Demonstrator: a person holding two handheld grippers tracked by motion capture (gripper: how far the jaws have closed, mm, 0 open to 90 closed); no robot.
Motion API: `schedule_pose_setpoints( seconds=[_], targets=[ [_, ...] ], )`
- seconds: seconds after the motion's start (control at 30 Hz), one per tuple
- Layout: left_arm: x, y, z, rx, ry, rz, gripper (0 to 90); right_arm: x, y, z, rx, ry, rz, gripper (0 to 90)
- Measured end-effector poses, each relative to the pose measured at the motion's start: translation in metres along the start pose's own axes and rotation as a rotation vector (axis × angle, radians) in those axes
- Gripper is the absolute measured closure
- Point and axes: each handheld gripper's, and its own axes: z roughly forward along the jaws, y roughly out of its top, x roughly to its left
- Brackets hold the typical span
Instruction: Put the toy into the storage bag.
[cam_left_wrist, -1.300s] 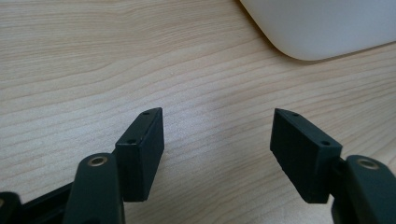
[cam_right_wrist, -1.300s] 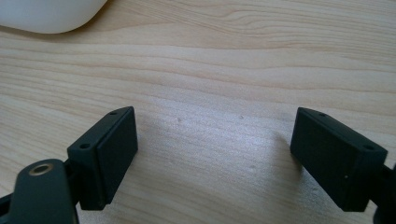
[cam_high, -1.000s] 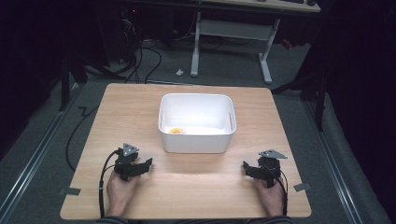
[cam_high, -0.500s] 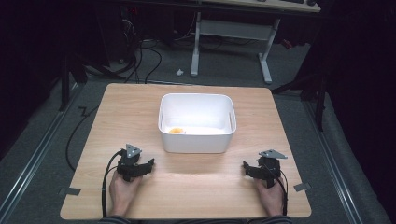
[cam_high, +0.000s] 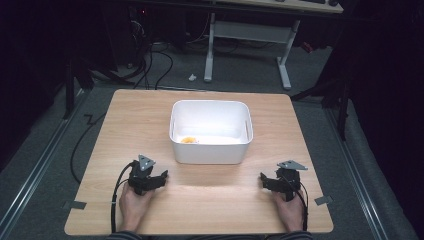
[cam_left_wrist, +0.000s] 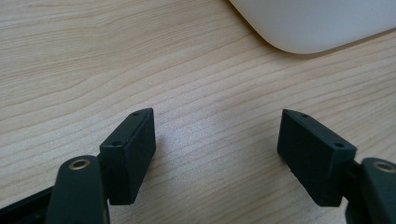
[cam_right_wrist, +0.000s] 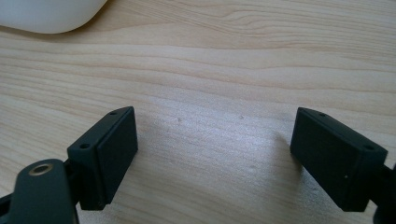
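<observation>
A white plastic tub (cam_high: 211, 131) stands at the middle of the wooden table (cam_high: 130, 115); a small orange thing (cam_high: 189, 140) lies on its bottom at the left. My left gripper (cam_high: 156, 180) rests on the table in front of the tub's left corner, held by a hand. In the left gripper view it (cam_left_wrist: 215, 121) is open over bare wood, with the tub's corner (cam_left_wrist: 317, 23) ahead to the right. My right gripper (cam_high: 266, 181) rests near the front right, also hand-held. It (cam_right_wrist: 215, 116) is open with nothing between its jaws, and the tub (cam_right_wrist: 46, 14) is ahead to the left.
Two bits of grey tape (cam_high: 74, 204) (cam_high: 323, 200) mark the table's front corners. Beyond the far edge are a white desk frame (cam_high: 245, 30) and cables on the dark floor (cam_high: 165, 55).
The left gripper has shifted slightly right and toward the front edge. The right gripper has barely moved. Both stay open.
</observation>
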Motion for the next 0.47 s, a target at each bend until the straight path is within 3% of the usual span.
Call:
schedule_pose_setpoints(
  seconds=[0.47],
  targets=[
    [-0.0008, -0.0006, -0.0004, 0.001, 0.000, 0.001, 26.2, -0.0002, 0.0000, 0.0001, -0.002, 0.000, -0.003, 14.9]
  ],
)
